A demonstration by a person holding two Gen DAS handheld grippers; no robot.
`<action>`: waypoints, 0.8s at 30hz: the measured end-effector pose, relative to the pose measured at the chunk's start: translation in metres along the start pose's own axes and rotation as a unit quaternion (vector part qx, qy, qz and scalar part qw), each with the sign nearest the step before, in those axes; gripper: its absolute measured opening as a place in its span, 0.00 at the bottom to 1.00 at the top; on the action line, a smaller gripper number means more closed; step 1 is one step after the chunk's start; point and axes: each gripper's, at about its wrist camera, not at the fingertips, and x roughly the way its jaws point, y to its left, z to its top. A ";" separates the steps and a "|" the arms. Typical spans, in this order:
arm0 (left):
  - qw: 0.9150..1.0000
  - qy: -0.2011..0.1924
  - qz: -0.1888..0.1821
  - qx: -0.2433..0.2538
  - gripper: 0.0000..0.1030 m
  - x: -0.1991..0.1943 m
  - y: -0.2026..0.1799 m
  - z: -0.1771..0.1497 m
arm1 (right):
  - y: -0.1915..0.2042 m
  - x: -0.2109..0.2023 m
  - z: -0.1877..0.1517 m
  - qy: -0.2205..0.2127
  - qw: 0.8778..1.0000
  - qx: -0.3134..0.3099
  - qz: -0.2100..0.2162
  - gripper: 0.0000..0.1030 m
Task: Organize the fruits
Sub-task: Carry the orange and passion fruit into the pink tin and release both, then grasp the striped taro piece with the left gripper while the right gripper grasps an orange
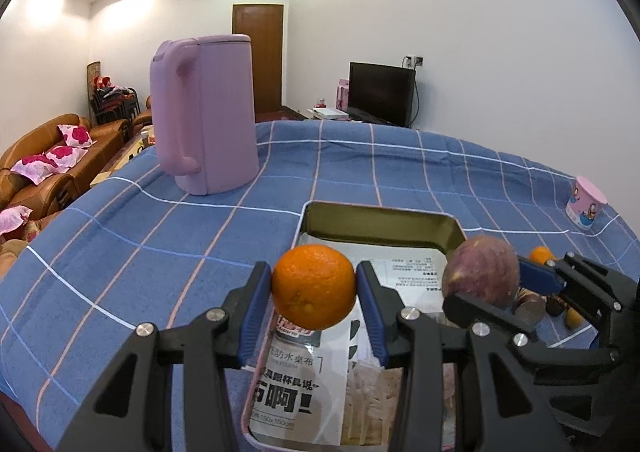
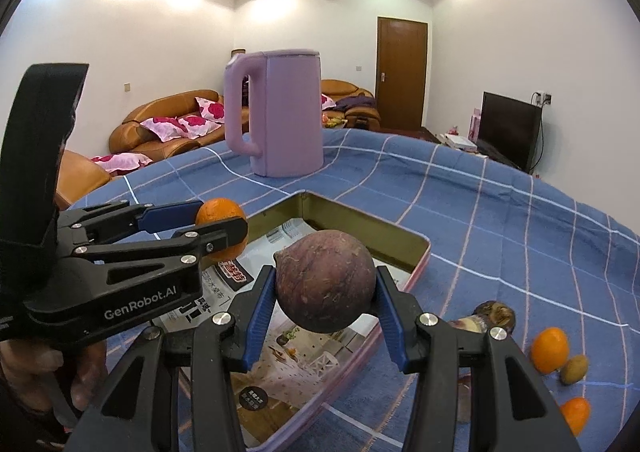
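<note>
My left gripper (image 1: 314,286) is shut on an orange (image 1: 314,286) and holds it above the near left part of a shallow pink-rimmed metal tray (image 1: 452,226) lined with printed paper. My right gripper (image 2: 326,288) is shut on a round purple-brown fruit (image 2: 326,282) and holds it above the tray's (image 2: 418,248) right side. In the right wrist view the left gripper (image 2: 218,226) and its orange (image 2: 216,210) show at the left. In the left wrist view the right gripper (image 1: 496,288) with the purple fruit (image 1: 480,276) shows at the right.
A pink electric kettle (image 1: 204,112) stands on the blue checked tablecloth (image 1: 120,252) behind the tray. Loose on the cloth to the right lie two oranges (image 2: 550,348) (image 2: 576,414), a kiwi (image 2: 574,369) and dark cut fruit (image 2: 494,314). A printed paper cup (image 1: 586,204) stands at the far right.
</note>
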 end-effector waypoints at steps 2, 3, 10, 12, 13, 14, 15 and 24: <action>1.000 0.006 -0.001 0.001 0.44 0.002 -0.002 0.000 | 0.000 0.001 0.000 0.002 1.000 -0.002 0.001 0.49; 1.000 0.009 0.000 0.001 0.44 0.003 -0.003 -0.001 | 0.001 0.001 0.001 0.003 1.000 -0.004 0.001 0.49; 1.000 0.017 -0.002 -0.005 0.46 0.006 0.000 -0.002 | 0.000 0.007 0.000 0.019 1.000 -0.003 0.015 0.49; 1.000 0.018 -0.004 -0.010 0.46 0.004 0.001 -0.002 | -0.001 0.008 0.000 0.022 1.000 0.001 0.021 0.50; 1.000 0.016 -0.004 -0.009 0.46 0.003 0.000 -0.003 | -0.001 0.006 -0.001 0.019 1.000 0.001 0.019 0.50; 1.000 0.011 -0.002 -0.008 0.47 0.001 0.000 -0.002 | -0.001 0.004 -0.001 0.013 1.000 -0.001 0.012 0.51; 1.000 0.007 0.002 -0.007 0.51 -0.001 0.000 -0.002 | 0.000 0.002 -0.001 0.009 1.000 -0.003 0.006 0.54; 1.000 -0.015 -0.026 -0.007 0.72 -0.023 -0.022 -0.006 | -0.020 -0.041 -0.017 -0.012 0.999 -0.004 -0.047 0.62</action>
